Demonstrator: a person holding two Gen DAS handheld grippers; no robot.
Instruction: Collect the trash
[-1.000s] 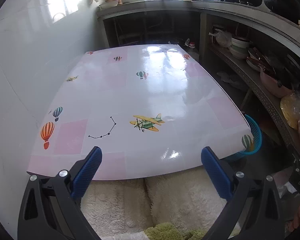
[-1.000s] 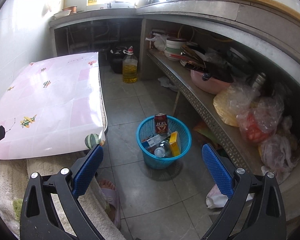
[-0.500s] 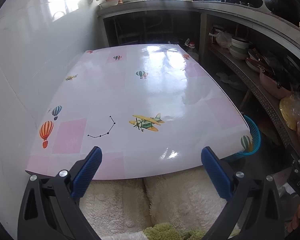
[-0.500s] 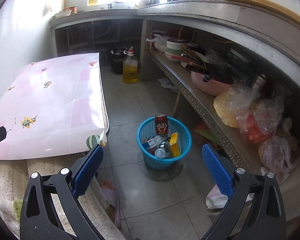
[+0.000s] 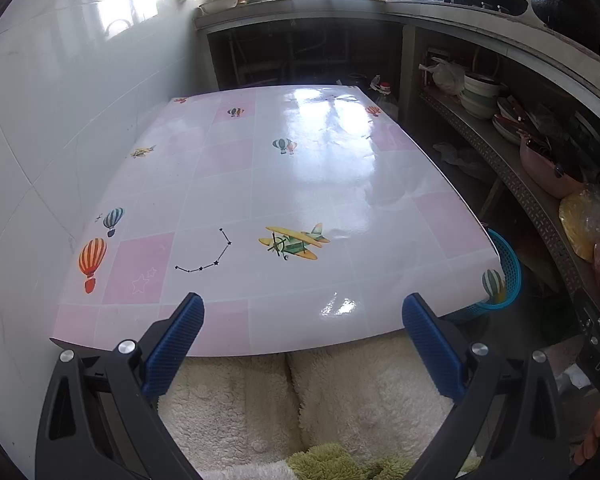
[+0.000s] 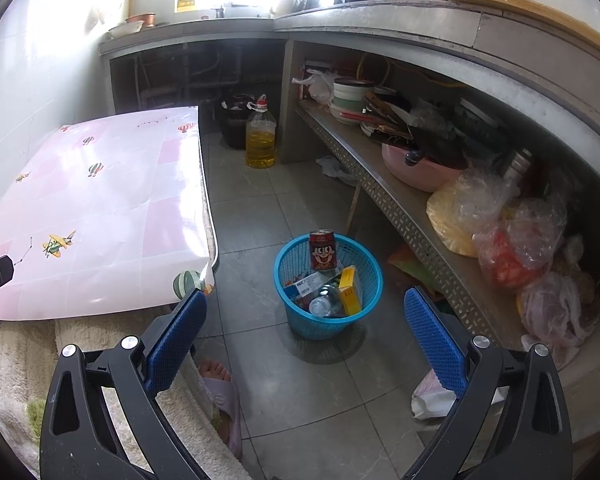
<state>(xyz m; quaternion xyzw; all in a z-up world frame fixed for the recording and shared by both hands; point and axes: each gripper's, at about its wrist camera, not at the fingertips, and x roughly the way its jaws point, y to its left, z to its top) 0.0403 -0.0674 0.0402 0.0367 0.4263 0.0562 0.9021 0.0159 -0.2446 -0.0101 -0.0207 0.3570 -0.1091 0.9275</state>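
A blue plastic basket [image 6: 296,264] stands on the tiled floor in the right wrist view. It holds a red can [image 6: 322,249], a yellow box [image 6: 350,290], a clear bottle [image 6: 324,304] and a printed carton. My right gripper [image 6: 306,320] is open and empty, above and in front of the basket. My left gripper [image 5: 302,330] is open and empty at the near edge of the table [image 5: 284,184], whose pink patterned cloth bears nothing. The basket's rim [image 5: 510,268] shows past the table's right corner.
A low metal shelf [image 6: 396,200] at the right carries bowls, a pink basin and plastic bags. An oil bottle [image 6: 261,136] stands on the floor beyond. Crumpled paper [image 6: 432,398] lies on the floor near my right finger. A sandalled foot [image 6: 216,380] and fleecy cloth are close below.
Both views have shifted only slightly. Both grippers stay open and empty.
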